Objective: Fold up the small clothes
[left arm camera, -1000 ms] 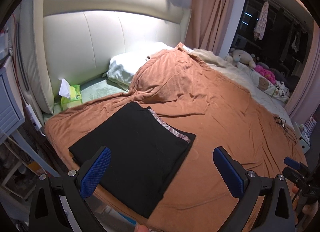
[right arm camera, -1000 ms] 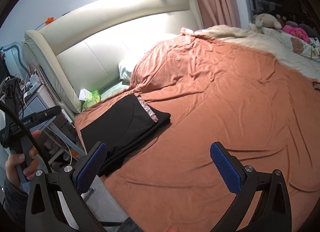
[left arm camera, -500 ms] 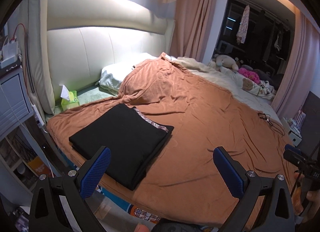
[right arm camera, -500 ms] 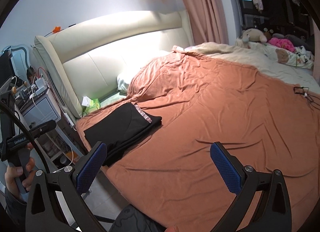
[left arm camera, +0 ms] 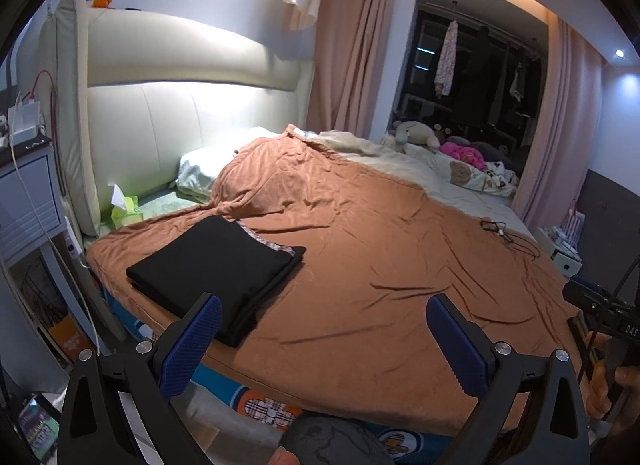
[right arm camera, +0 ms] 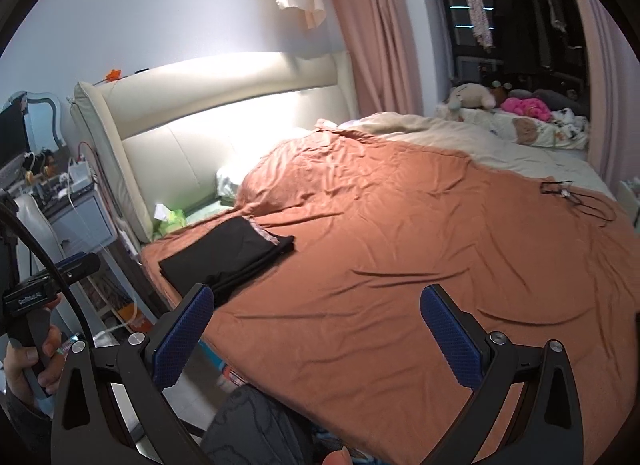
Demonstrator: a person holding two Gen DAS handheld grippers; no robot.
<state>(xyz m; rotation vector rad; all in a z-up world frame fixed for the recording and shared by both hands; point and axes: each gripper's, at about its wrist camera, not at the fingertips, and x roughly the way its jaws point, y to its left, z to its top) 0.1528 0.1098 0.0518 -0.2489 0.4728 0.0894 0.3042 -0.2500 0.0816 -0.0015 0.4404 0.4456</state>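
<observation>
A black garment (left arm camera: 212,269) lies folded into a flat rectangle on the orange blanket (left arm camera: 380,265) near the bed's left front corner, a patterned trim showing along its far edge. In the right wrist view the same folded garment (right arm camera: 228,257) sits left of centre. My left gripper (left arm camera: 324,337) is open and held back from the bed edge, with nothing between its blue pads. My right gripper (right arm camera: 316,329) is open too, empty, over the blanket's front edge. Neither touches the garment.
A cream headboard (left arm camera: 180,105) and white pillow (left arm camera: 216,169) stand behind. A green tissue pack (left arm camera: 126,211) lies by the headboard. A black cable (left arm camera: 508,237) lies on the blanket at right. Soft toys (left arm camera: 412,135) pile at the far side. A nightstand (left arm camera: 28,193) is at left.
Both grippers have drawn back and up from the bed, so the folded garment looks smaller and farther. The garment itself has not moved.
</observation>
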